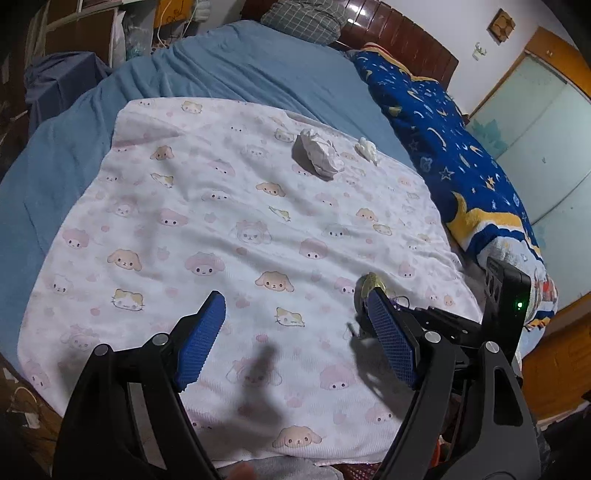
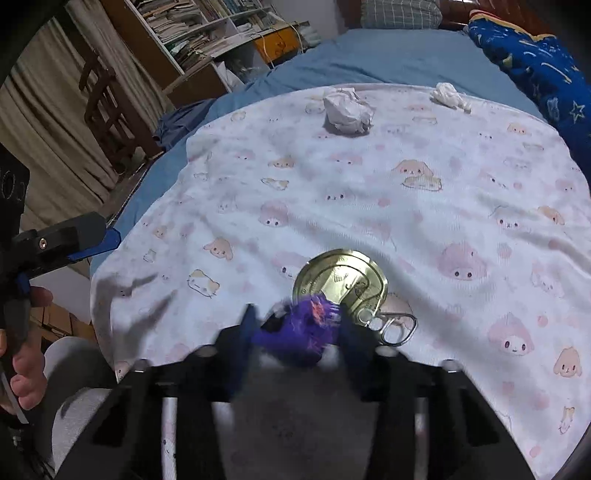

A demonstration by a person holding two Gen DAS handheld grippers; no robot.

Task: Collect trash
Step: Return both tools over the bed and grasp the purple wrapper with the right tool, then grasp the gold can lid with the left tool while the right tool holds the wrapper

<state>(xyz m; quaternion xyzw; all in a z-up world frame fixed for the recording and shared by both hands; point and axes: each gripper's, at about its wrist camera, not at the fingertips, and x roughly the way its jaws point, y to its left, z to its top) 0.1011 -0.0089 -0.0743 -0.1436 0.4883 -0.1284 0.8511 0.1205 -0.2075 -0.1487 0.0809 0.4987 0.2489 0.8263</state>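
Observation:
On the white cartoon-print cloth [image 1: 207,221] lie a crumpled grey-white paper ball [image 1: 317,153] and a small white tissue wad [image 1: 367,149], both at the far side. They also show in the right wrist view, the paper ball [image 2: 347,110] and the tissue wad [image 2: 448,95]. A gold can lid with a pull ring [image 2: 341,282] lies just ahead of my right gripper [image 2: 299,325], which is shut on a purple crumpled wrapper [image 2: 303,332]. My left gripper [image 1: 295,314] is open and empty above the cloth's near part. The right gripper's body [image 1: 506,295] shows beside it.
The cloth lies on a blue bed sheet [image 1: 240,70]. A dark blue star-print blanket [image 1: 461,147] runs along the right. A bookshelf [image 2: 192,33] and wooden chair [image 2: 107,107] stand left of the bed. A wooden headboard [image 1: 399,33] is at the back.

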